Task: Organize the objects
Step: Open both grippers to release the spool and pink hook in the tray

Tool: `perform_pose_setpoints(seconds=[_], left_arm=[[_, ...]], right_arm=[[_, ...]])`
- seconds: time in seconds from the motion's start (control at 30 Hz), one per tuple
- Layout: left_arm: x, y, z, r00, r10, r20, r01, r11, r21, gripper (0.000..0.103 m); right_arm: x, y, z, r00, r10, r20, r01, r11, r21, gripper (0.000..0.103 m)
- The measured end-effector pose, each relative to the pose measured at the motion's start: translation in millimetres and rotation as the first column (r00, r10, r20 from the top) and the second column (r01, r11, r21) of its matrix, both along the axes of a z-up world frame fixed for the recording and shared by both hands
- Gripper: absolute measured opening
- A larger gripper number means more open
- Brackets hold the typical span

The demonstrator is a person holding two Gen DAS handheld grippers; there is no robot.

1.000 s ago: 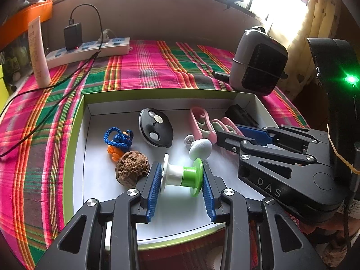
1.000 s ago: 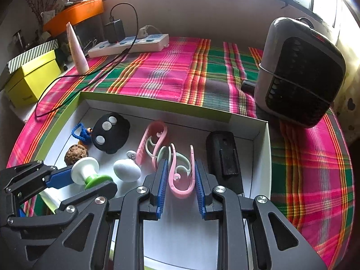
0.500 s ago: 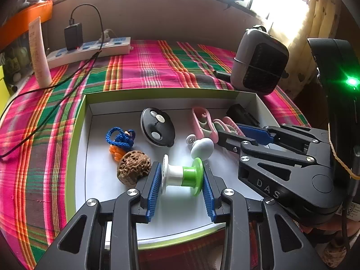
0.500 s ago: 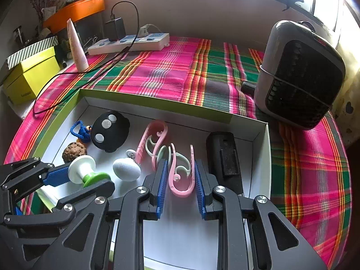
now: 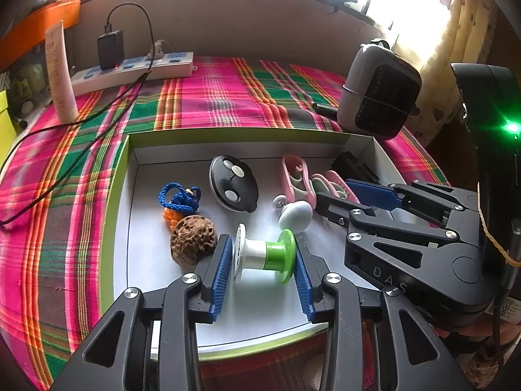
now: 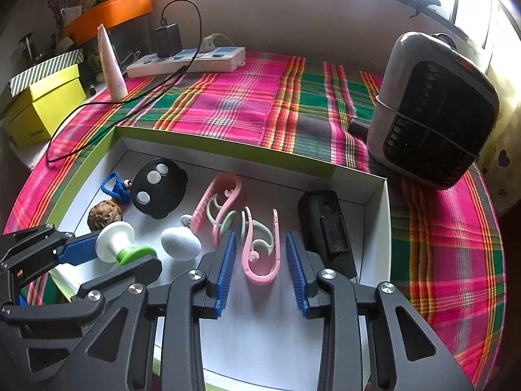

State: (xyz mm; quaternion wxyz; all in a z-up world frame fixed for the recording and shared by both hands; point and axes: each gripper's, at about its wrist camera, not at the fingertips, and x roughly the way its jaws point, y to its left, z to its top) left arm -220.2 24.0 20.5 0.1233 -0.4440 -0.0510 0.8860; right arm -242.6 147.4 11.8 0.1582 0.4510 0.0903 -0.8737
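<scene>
A white box (image 5: 130,195) with a green rim holds the objects. My left gripper (image 5: 263,257) is shut on a white and green spool (image 5: 265,254), which also shows in the right wrist view (image 6: 122,244). My right gripper (image 6: 260,260) has opened; its pads stand apart on both sides of a pink clip (image 6: 260,251) lying on the box floor. A second pink clip (image 6: 218,205), a white egg-shaped piece (image 6: 180,242), a black oval remote (image 6: 158,187), a walnut (image 5: 193,242), a blue cord knot (image 5: 177,197) and a black block (image 6: 327,224) lie in the box.
A grey and black heater (image 6: 433,110) stands right of the box on the plaid cloth (image 6: 228,97). A white power strip (image 6: 185,60) with a charger and cable, a cream tube (image 6: 110,65) and a yellow box (image 6: 42,104) are at the back left.
My right gripper's jaws have opened away from the pink clip, which stays on the box floor. My left gripper keeps its hold on the spool, nearly still.
</scene>
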Motion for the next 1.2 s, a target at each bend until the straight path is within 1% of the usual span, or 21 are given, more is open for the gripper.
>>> perform_pose_setpoints(seconds=[0.17,0.47,1.1,1.2], left_arm=[[0.0,-2.7,0.3,1.000,0.007,0.005,-0.007,1.000,0.012,0.040],[3.0,-5.3,3.9,1.000,0.013,-0.003,-0.013,1.000,0.019,0.044],[23.1,-7.4,15.3,0.999,0.020,-0.040,-0.019,1.000,0.023,0.046],[27.8,-7.7,17.7,0.998,0.025,-0.052,-0.024,1.000,0.014,0.046]], right_arm=[[1.4,-0.4,1.0,1.000,-0.003,-0.001,0.003,1.000,0.000,0.037],[8.5,2.5,5.2,1.000,-0.014,-0.009,0.014,1.000,-0.014,0.037],[34.2,11.4,18.1,0.998,-0.056,-0.037,0.054,0.996,-0.070,0.038],[40.1,12.2,19.8,0.997,-0.062,-0.044,0.058,0.995,-0.076,0.038]])
